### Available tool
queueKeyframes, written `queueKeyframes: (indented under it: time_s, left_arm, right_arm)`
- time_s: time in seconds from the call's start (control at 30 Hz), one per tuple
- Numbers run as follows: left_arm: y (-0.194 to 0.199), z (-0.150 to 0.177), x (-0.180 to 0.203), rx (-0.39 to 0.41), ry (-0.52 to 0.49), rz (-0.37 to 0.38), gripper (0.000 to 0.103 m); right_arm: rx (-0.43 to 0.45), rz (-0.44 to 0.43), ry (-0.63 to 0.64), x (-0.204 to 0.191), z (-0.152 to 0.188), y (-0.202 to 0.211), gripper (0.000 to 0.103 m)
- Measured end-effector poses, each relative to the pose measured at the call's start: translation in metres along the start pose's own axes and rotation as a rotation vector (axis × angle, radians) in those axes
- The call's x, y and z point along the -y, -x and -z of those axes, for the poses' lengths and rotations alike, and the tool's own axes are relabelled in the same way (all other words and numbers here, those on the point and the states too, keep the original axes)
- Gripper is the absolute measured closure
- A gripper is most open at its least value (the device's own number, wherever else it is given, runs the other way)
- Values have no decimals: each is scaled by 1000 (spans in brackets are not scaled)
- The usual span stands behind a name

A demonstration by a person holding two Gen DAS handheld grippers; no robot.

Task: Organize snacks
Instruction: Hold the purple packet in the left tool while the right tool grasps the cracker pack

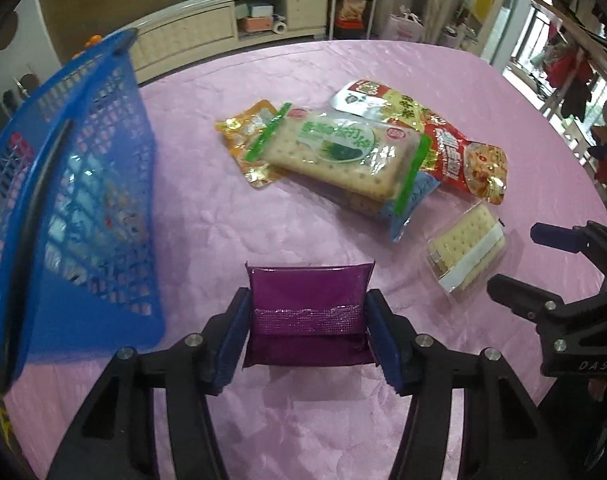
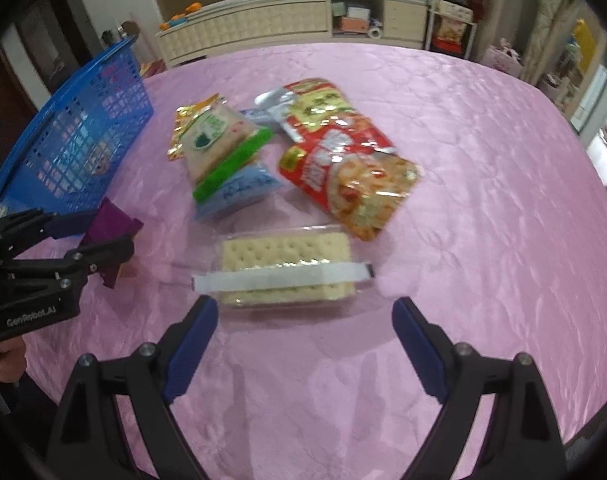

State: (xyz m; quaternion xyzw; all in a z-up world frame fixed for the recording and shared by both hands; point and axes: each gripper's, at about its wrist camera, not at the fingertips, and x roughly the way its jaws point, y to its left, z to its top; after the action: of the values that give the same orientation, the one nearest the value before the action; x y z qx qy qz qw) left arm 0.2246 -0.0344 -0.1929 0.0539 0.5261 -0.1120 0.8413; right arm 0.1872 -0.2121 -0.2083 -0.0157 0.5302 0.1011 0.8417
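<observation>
The left gripper clamps one shiny purple foil snack packet between its two blue pads, one pad pressing each side edge, and the packet is lifted clear of the pink quilted tablecloth. From the right wrist view this same packet sticks out of the left gripper just beside the near corner of the blue plastic lattice basket.

That single blue basket stands at the tablecloth's left edge; what lies inside it shows only as blurred colours through the mesh.

Five more snack packs lie to the right of the basket:
- One orange-yellow foil pouch, nearest the basket.
- One clear cracker pack with green end bands, overlapping that pouch.
- One blue-ended cracker pack, under the green-banded one.
- One red and gold printed snack bag, beyond those, farther from the basket.
- One clear plastic tray of pale crackers with a white strip, well apart from the basket and nearest the right gripper.

The right gripper hangs with its two blue-padded fingers spread wide and nothing between them, the cracker tray just ahead of its tips.
</observation>
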Motion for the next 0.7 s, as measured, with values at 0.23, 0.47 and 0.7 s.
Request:
queueKeyframes:
  time_s: [0.23, 0.47, 0.7]
  left_arm:
    - [6, 10, 3, -12, 15, 1, 48]
    - [28, 17, 11, 15, 61, 17, 48]
    - [28, 33, 21, -5, 178, 42, 48]
  right_arm:
    - [-58, -20, 42, -9, -16, -19, 11]
    - [-51, -12, 391, -35, -28, -6, 11]
    - [-137, -109, 646, -39, -27, -16, 11]
